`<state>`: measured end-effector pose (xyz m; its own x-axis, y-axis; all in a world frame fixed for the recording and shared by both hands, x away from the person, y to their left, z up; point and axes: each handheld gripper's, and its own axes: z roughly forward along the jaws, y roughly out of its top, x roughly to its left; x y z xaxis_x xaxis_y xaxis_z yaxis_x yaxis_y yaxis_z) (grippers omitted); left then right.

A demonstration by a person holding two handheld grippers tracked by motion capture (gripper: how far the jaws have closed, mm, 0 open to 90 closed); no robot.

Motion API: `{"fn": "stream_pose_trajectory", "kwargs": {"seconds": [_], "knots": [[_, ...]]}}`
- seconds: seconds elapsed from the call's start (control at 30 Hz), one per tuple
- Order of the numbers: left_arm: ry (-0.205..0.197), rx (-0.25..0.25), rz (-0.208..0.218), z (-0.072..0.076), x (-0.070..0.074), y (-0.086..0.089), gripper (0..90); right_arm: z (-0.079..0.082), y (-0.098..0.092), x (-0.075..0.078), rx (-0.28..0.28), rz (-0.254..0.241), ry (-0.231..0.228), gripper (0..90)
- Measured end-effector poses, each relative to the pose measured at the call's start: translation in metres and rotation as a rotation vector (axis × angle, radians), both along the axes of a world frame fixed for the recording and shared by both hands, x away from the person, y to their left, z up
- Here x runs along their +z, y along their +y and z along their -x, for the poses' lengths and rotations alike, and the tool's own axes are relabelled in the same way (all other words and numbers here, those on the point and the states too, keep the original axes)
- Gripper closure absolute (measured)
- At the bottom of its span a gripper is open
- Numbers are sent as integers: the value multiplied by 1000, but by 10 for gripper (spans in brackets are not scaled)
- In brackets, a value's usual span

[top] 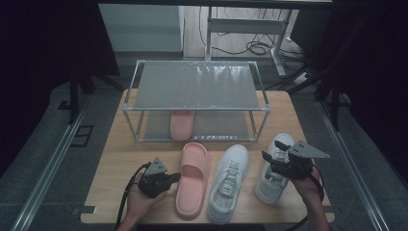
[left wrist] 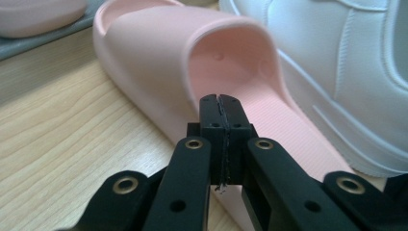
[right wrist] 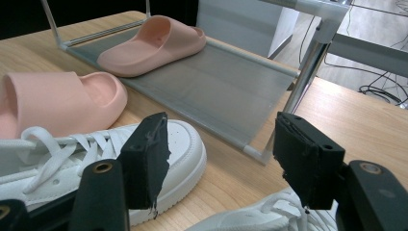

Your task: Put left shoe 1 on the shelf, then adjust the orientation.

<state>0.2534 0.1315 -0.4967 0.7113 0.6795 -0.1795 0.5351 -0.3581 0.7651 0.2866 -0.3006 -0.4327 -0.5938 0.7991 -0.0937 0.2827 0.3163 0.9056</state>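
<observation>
Wooden surface (top: 115,163) with a two-tier metal shoe rack (top: 195,86) at its far side; rack taken as landmark.

Left gripper (top: 174,178) sits in front of the rack, toward the rack's left end, held in a hand (top: 139,199) at the near edge of the surface. Jaws clenched tight, pads pressed together with nothing between them, as the left gripper view shows (left wrist: 222,103). Tips are right at the outer side of the pink slipper (top: 192,179), around its open heel part; contact hard to tell.

Pink slipper lies flat on the surface just in front of the rack, toe toward the rack's lower shelf, roughly under the rack's middle. Its mate, second pink slipper (top: 182,124), sits on the rack's lower shelf, toe-in.

White sneaker (top: 228,183) lies just right of the pink slipper, in front of the rack, toe pointing at it. Second white sneaker (top: 272,180) lies farther right, in front of the rack's right end.

Right gripper (top: 267,158) hangs over the second white sneaker, jaws spread wide, released, holding nothing; right gripper view shows the gap between the pads (right wrist: 219,159) with the rack's corner post beyond.
</observation>
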Motion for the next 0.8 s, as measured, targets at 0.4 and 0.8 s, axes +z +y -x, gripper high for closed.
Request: {"fn": "stream_pose_trajectory", "kwargs": {"seconds": [0.4,0.8], "knots": [[6,-35,1,-3,0,-20,900,-1,4,-2,14,1,6,383],[12,-18,-39,-13,-8,-26,900,-1,12,-5,33,8,17,383]]}}
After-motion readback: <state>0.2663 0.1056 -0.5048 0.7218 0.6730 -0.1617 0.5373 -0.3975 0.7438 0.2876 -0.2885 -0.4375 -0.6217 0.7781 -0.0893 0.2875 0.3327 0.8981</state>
